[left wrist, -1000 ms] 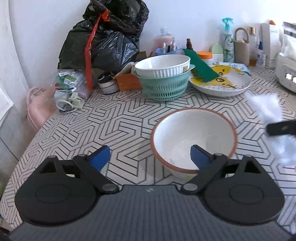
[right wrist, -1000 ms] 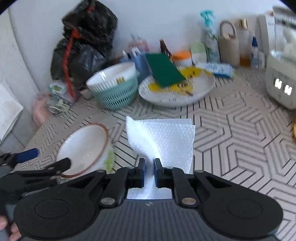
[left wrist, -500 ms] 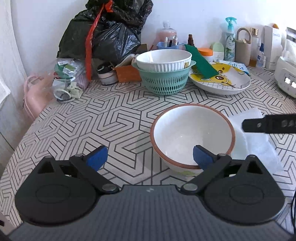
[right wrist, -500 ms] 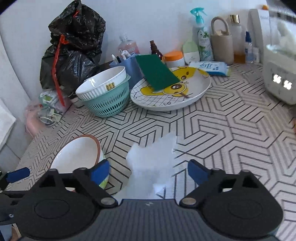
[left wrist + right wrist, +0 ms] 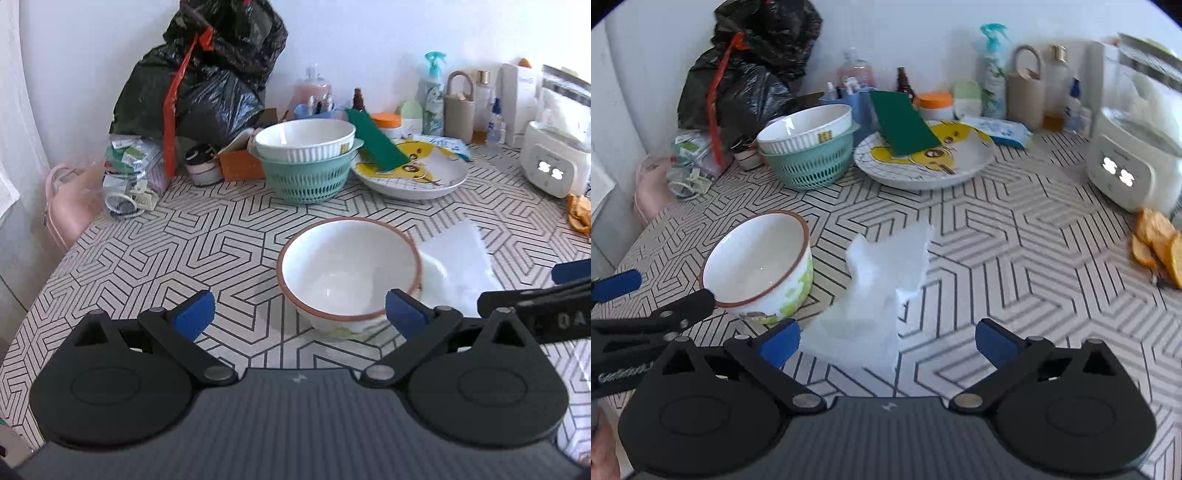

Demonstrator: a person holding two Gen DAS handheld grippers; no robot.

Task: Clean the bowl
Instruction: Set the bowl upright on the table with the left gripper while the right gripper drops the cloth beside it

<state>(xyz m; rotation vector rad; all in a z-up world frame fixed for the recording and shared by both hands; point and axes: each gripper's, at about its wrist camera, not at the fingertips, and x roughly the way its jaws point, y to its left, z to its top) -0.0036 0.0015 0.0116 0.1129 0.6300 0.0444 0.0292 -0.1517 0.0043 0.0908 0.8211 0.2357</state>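
Note:
A white bowl with a brown rim (image 5: pixel 349 266) stands upright on the patterned table; it also shows in the right wrist view (image 5: pixel 759 264), with green marks on its outside. A crumpled white paper towel (image 5: pixel 875 295) lies on the table just right of the bowl, also seen in the left wrist view (image 5: pixel 458 258). My left gripper (image 5: pixel 299 314) is open and empty, its jaws on either side of the bowl's near edge. My right gripper (image 5: pixel 884 341) is open and empty, just behind the towel.
At the back stand a white dish in a teal colander (image 5: pixel 306 162), a plate with a green sponge (image 5: pixel 410 170), a black rubbish bag (image 5: pixel 207 74), bottles and a white appliance (image 5: pixel 554 162). Orange peel (image 5: pixel 1158 243) lies at the right.
My right gripper opened and let go of the paper towel, which dropped onto the table beside the bowl. My left gripper stayed open at the bowl.

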